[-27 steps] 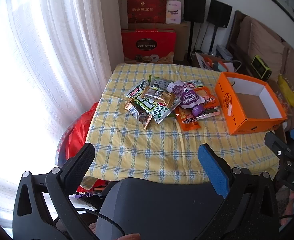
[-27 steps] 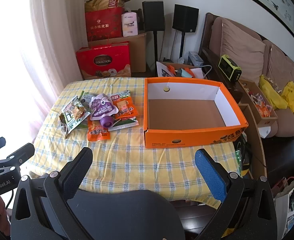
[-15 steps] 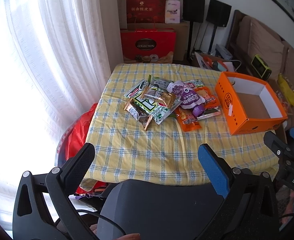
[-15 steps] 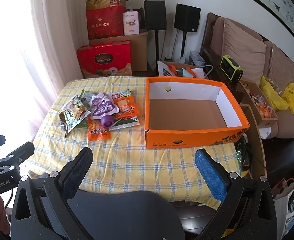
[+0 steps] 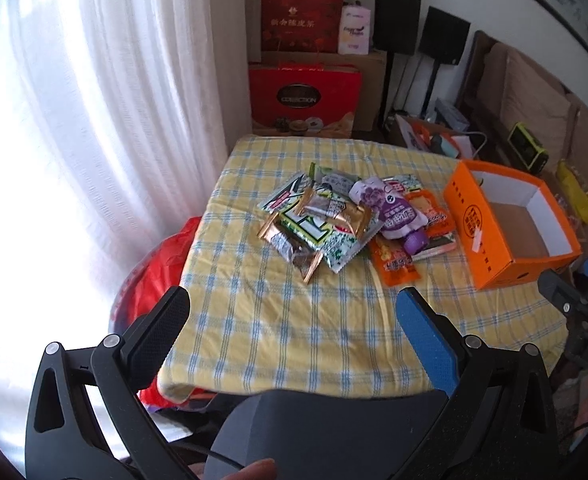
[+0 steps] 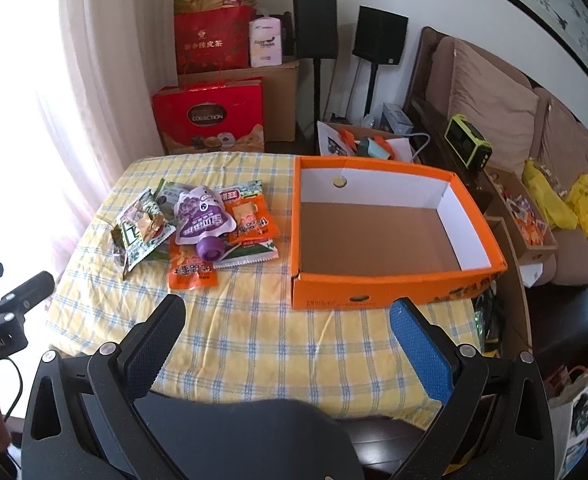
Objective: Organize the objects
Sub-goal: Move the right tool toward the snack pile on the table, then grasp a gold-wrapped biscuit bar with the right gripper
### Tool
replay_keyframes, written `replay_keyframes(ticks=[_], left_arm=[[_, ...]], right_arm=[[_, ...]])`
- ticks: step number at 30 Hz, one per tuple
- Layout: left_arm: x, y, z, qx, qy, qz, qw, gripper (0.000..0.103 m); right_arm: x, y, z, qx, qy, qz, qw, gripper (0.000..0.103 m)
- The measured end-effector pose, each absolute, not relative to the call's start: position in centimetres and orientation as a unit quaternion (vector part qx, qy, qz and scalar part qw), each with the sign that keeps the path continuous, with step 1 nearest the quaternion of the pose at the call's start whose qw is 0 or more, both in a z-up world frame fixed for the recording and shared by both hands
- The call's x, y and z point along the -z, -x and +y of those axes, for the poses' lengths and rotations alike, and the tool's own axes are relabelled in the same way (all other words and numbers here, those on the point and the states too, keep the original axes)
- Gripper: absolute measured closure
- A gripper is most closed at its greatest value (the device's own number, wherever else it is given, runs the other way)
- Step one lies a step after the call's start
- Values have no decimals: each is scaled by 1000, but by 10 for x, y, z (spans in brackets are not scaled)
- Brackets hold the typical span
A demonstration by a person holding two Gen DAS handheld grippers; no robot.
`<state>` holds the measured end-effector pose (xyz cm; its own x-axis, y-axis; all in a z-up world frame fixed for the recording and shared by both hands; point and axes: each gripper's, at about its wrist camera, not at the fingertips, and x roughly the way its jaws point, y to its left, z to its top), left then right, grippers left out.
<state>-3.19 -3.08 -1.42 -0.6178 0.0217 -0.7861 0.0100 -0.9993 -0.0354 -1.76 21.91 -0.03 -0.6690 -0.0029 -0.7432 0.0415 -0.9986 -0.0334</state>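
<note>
Snack packets (image 5: 334,224) are being seen heaped at 12 o'clock from the left gripper (image 5: 294,320), well apart, on a checked cloth table (image 5: 294,340). From the right gripper (image 6: 286,320) they're lying at 11 o'clock; the empty orange cardboard box (image 6: 374,292) at 1. Both grippers are being held spread, nothing btwn jaws. Packets: crinkly foil/plastic, flat, overlapping; left judged nearer.

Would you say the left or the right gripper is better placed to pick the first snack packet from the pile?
Left, probably. The left gripper looks straight at the snack pile, jaws open and empty; the right gripper faces the orange box, with the pile off to its left.
</note>
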Motion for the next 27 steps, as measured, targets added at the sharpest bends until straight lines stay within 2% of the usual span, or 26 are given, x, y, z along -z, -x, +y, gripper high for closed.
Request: replay_keyframes(ticks=[9, 14, 20, 22, 26, 27], left_arm=[[37, 56, -76, -888, 453, -79, 10, 0], [45, 65, -96, -886, 455, -89, 2, 4], [60, 85, -120, -874, 469, -125, 6, 7], [66, 93, -125, -868, 476, -141, 10, 17], [79, 107, -125, -856, 491, -160, 23, 21], [82, 110, -123, -853, 494, -163, 28, 22]], right_arm=[[-2, 56, 218, 915, -401, 21, 32, 0], [2, 76, 211, 908, -414, 17, 57, 1], [5, 102, 184, 903, -418, 48, 90, 15], [7, 111, 170, 900, -418, 59, 109, 22], [18, 133, 146, 887, -434, 69, 140, 32], [22, 139, 139, 883, -439, 71, 150, 37]])
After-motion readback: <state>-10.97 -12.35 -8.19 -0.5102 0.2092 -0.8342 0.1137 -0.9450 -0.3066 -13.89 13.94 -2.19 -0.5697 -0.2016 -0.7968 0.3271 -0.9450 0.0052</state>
